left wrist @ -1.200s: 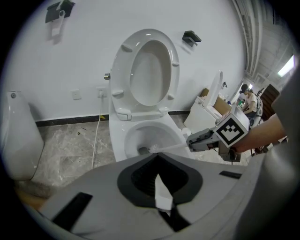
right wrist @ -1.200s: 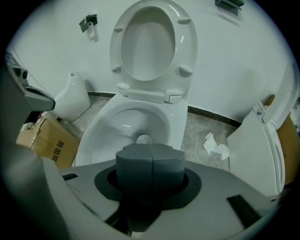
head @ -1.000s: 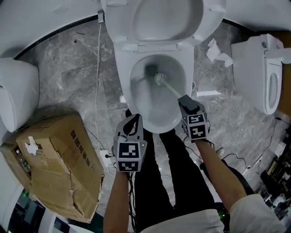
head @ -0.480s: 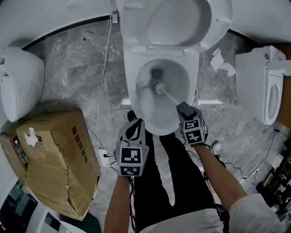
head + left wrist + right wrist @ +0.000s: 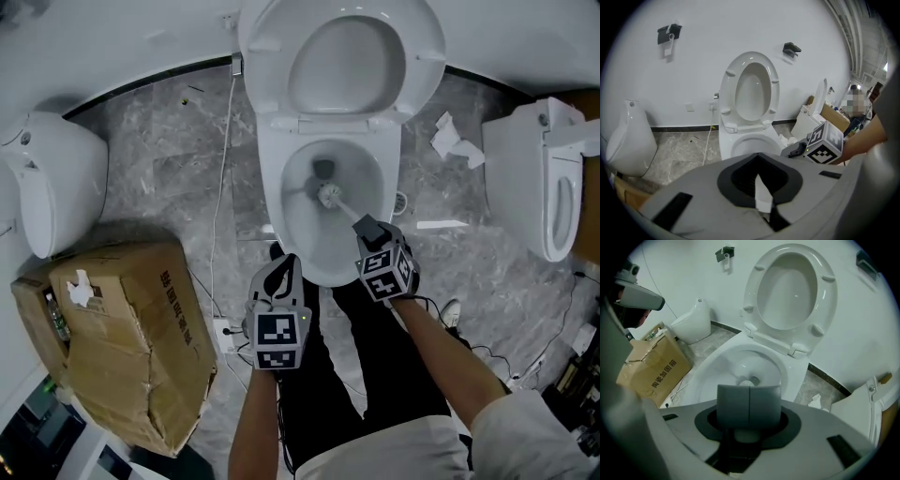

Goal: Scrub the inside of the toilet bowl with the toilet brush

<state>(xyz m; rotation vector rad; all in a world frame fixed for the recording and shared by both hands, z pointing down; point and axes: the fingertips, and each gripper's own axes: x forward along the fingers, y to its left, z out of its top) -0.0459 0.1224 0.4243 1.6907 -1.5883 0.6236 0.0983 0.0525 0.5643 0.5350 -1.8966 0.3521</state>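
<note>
Right gripper (image 5: 366,228) rolled, cube (image 5: 386,272) tilted; toilet brush (image 5: 330,196) head drawn back from drain (image 5: 323,170).

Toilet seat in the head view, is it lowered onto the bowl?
No, the toilet seat is flipped up behind the toilet bowl, whose inside lies open with the toilet brush in it.

On the grey marbled floor (image 5: 159,159) we see a battered cardboard box (image 5: 122,347) at lower left, a white urinal (image 5: 56,178) standing just beyond it, a thin white cable (image 5: 221,169) trailing from the wall, crumpled paper (image 5: 455,139), and a second toilet (image 5: 544,178) at far right.
</note>
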